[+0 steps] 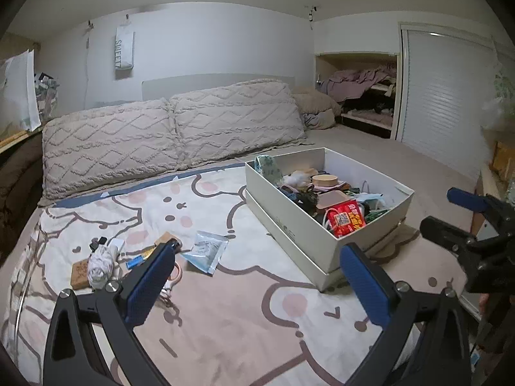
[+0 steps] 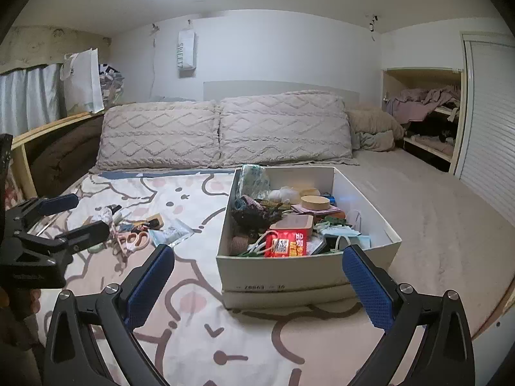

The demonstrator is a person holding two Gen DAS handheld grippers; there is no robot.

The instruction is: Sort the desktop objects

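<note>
Left hand-held gripper (image 1: 257, 276): jaws wide apart, empty, aimed at loose clutter (image 1: 135, 257) lower left on bed – likely next pick. Right hand-held gripper (image 2: 257, 276): also spread, empty, facing white box (image 2: 280, 273) centre frame, already part-filled; judged mid-sort.

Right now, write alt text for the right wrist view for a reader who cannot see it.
An open white box crammed with small items, a red packet at its near end, sits on a cartoon-print bedspread between the spread blue fingers of the right hand-held gripper. To its left lie pink scissors and other loose bits, with the empty left hand-held gripper beside them.
</note>
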